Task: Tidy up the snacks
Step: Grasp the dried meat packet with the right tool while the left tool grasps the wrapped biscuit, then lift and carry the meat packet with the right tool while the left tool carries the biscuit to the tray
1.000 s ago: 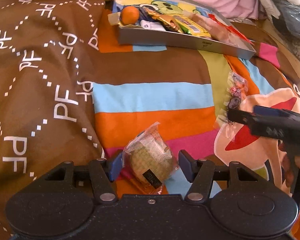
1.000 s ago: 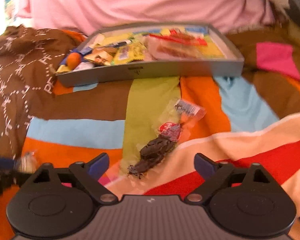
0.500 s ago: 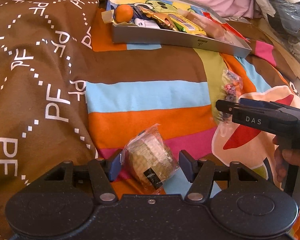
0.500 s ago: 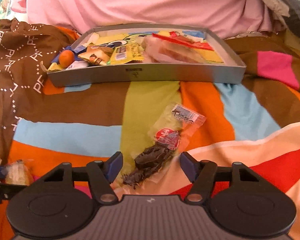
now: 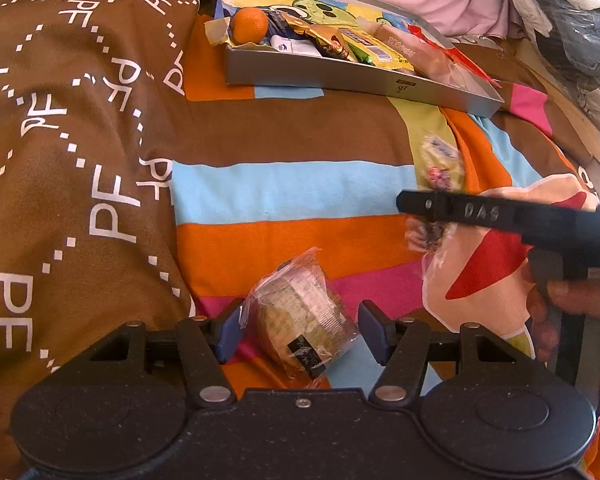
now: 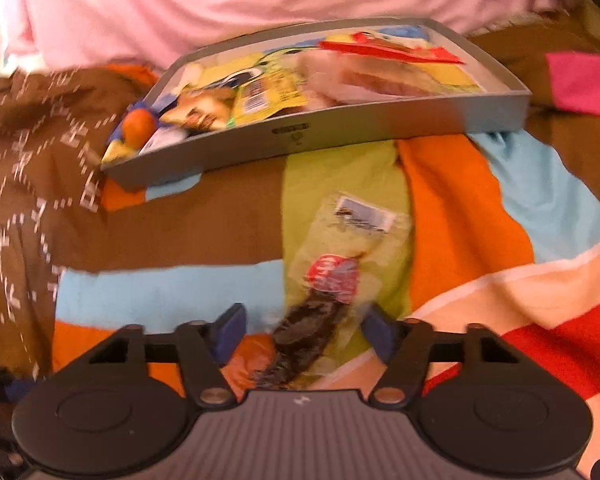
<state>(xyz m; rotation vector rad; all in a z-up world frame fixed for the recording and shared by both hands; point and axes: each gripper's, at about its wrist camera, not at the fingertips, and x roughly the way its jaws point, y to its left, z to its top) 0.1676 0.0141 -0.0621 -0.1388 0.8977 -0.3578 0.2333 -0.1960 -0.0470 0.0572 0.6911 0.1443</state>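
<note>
A clear-wrapped round cake (image 5: pixel 300 320) lies on the striped bedspread between the fingers of my left gripper (image 5: pixel 300 332). That gripper is open, its left pad touching the wrapper. My right gripper (image 6: pixel 302 330) is open around the lower end of a clear packet of dark dried snack (image 6: pixel 324 308) with a red label. In the left wrist view the right gripper (image 5: pixel 412 204) shows as a black bar across that packet (image 5: pixel 436 176), with a hand (image 5: pixel 572 304) on its handle. A grey tray (image 5: pixel 360 80) at the back holds an orange (image 5: pixel 250 26) and several wrapped snacks.
The brown patterned blanket (image 5: pixel 80 160) covers the left side of the bed. A pink pillow (image 6: pixel 260 0) lies behind the tray (image 6: pixel 340 128). Crumpled bags and clothes (image 5: pixel 560 20) are piled at the far right.
My right gripper has moved forward along the dark snack packet and its fingers have drawn closer together around it. The left gripper and the cake have barely moved.
</note>
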